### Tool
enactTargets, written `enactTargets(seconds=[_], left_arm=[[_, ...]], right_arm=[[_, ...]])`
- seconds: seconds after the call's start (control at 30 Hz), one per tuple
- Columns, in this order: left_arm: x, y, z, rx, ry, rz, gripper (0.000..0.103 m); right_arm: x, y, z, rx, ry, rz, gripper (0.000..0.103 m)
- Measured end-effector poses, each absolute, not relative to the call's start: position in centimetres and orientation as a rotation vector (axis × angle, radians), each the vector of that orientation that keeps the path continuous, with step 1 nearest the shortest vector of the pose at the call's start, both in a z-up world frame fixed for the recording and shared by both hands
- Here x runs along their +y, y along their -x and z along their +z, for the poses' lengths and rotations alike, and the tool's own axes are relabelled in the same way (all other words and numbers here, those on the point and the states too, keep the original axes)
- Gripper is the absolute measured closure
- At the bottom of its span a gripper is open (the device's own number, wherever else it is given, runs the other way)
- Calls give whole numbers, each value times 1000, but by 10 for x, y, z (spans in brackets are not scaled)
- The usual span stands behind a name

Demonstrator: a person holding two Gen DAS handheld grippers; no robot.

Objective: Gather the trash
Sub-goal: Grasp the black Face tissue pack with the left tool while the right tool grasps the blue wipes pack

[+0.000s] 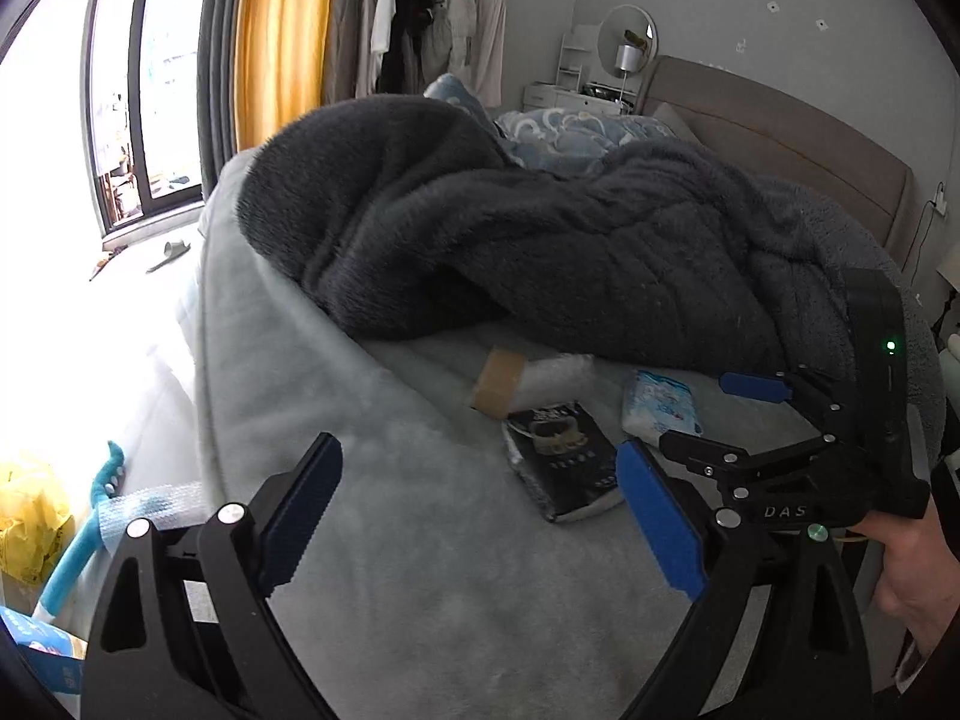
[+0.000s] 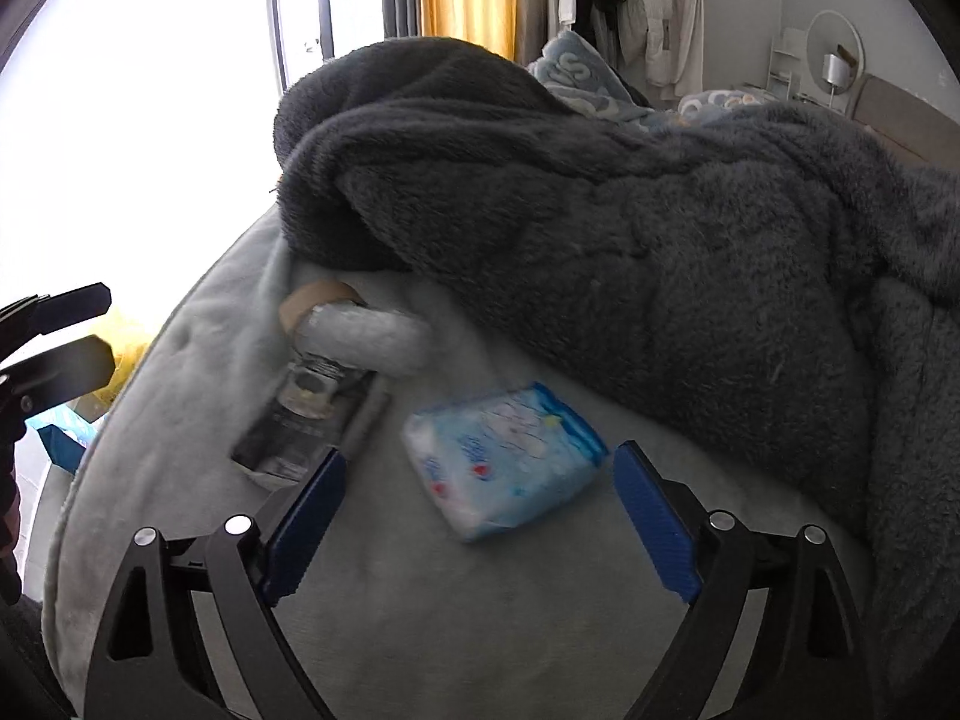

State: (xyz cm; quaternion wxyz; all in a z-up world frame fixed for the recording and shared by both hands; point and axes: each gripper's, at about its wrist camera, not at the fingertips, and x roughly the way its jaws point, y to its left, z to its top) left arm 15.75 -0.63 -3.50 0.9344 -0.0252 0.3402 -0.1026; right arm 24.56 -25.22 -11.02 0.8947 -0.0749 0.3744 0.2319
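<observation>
Trash lies on the light grey bedsheet [image 1: 420, 570] near the foot of the bed. A blue-and-white tissue pack [image 2: 504, 462] sits just ahead of my right gripper [image 2: 480, 516], which is open, its blue pads apart from the pack. A black packet [image 1: 564, 462] lies ahead of my left gripper [image 1: 480, 516], which is open and empty. Behind it is a bubble-wrap roll [image 1: 540, 381] with a brown tape end. The packet [image 2: 300, 426] and roll [image 2: 366, 336] lie left of the tissue pack. In the left wrist view the right gripper [image 1: 714, 414] hovers by the tissue pack [image 1: 660, 408].
A heaped dark grey blanket [image 1: 540, 228] covers the bed behind the trash. On the floor to the left are a yellow bag [image 1: 30, 516], a teal object [image 1: 90, 528] and a bubble-wrap strip [image 1: 150, 504]. A window, a clothes rack [image 1: 432, 12] and the headboard [image 1: 780, 132] stand beyond.
</observation>
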Motion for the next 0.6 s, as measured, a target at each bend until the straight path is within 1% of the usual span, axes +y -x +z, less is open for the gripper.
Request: enactTargets(seconds=[0.37,0.6], left_arm=[[-34,-177,-68,794,102,-226,8],[-41,-182,-76,818,92,-232,8]], right_arm=[[-267,-269,-129,816,144,611,10],[-261,-285,-142,853,155,689,10]])
